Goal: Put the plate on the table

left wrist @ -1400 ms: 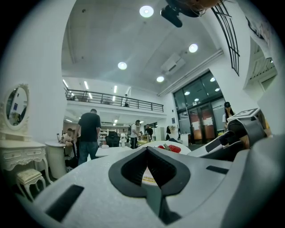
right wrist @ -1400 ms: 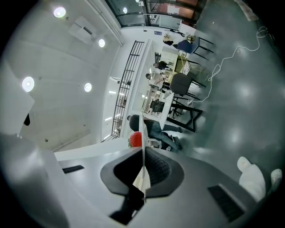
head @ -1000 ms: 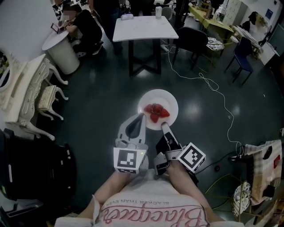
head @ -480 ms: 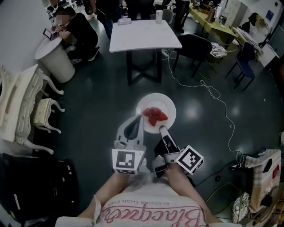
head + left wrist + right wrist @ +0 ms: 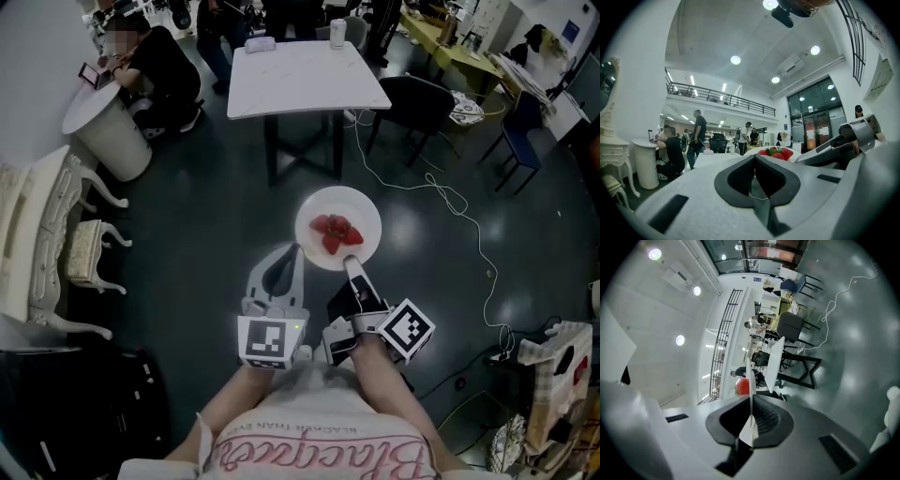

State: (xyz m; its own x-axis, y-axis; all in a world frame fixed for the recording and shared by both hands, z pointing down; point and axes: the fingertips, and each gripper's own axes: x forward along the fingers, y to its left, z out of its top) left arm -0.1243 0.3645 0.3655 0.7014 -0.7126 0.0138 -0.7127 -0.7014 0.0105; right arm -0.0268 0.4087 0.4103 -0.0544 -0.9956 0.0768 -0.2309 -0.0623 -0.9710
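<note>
A white plate with red strawberries hangs level above the dark floor. My right gripper is shut on its near rim. In the right gripper view the plate shows edge-on between the shut jaws, a strawberry beside it. My left gripper is shut with nothing in it, just left of the plate and apart from it. The left gripper view has the strawberries just past its tip. The white square table stands ahead, a cup and a small white object at its far edge.
A black chair stands right of the table, and a white cable runs over the floor. At the left are a round white table with a seated person and ornate white furniture.
The white table has come closer and sits lower in the head view. Both grippers and the plate keep their places relative to me.
</note>
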